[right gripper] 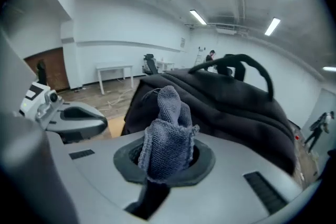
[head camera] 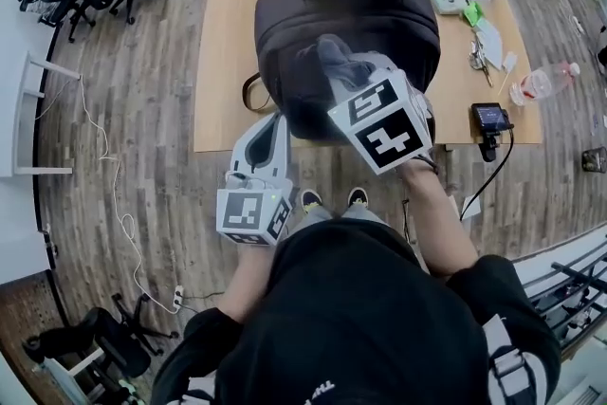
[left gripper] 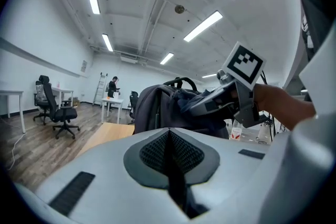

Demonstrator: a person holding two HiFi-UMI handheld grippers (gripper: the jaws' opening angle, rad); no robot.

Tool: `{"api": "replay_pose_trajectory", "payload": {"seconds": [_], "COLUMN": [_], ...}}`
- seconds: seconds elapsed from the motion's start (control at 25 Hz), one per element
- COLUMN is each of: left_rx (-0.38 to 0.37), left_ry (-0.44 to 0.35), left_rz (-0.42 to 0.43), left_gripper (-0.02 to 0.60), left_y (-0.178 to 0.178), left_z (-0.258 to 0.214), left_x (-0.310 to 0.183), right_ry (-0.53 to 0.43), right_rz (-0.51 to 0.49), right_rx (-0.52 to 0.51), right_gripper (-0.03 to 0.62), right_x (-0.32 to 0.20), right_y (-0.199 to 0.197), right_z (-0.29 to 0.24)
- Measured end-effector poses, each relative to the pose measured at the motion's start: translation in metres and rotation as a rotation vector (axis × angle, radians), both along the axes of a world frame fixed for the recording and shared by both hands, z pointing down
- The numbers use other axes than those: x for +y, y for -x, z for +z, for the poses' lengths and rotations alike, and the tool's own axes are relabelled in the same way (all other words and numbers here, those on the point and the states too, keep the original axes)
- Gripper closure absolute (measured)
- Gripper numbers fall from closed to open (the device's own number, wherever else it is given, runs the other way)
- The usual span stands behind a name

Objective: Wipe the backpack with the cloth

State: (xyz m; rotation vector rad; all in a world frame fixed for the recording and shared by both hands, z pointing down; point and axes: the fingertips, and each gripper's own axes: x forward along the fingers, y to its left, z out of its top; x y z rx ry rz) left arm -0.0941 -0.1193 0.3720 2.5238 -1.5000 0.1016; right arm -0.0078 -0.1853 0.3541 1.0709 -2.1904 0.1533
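While the dark backpack (head camera: 365, 9) sits on the wooden desk (head camera: 223, 62), the right gripper (right gripper: 167, 162) is clamped on the grey cloth (right gripper: 168, 134), which is bunched up between its jaws, right at the backpack's near side; contact unclear. The left gripper (left gripper: 169, 157) has its jaws together with nothing in them, and hovers at the desk's near edge, just left of the backpack
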Motion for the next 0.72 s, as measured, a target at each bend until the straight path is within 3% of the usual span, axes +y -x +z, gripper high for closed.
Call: {"api": "replay_pose_trajectory", "payload": {"seconds": [0.12,0.2,0.4,0.72], "left_rx": [0.003,0.005,0.006,0.003], "left_ry": [-0.003,-0.005,0.013,0.032], "left_rz": [-0.051,-0.087,-0.15,-0.163], "left_gripper": [0.565,0.565,0.565,0.565], "left_y": [0.02,0.032,0.058,0.066], "left_z": [-0.003,-0.003,0.001,0.006], "left_x": [0.006,0.01,0.022,0.031], "right_ry": [0.028,0.026,0.035,0.024], "right_rz": [-0.128,-0.157,-0.168,-0.204], "right_rx": [-0.17,-0.219,-0.23,-0.154], "right_gripper": [0.554,0.554,0.554,0.554], "right_x": [0.007,0.006,0.016,0.053], "right_y": [0.058,0.076,0.083,0.096], "right_z": [-0.02,-0.026,-0.022,-0.004]}}
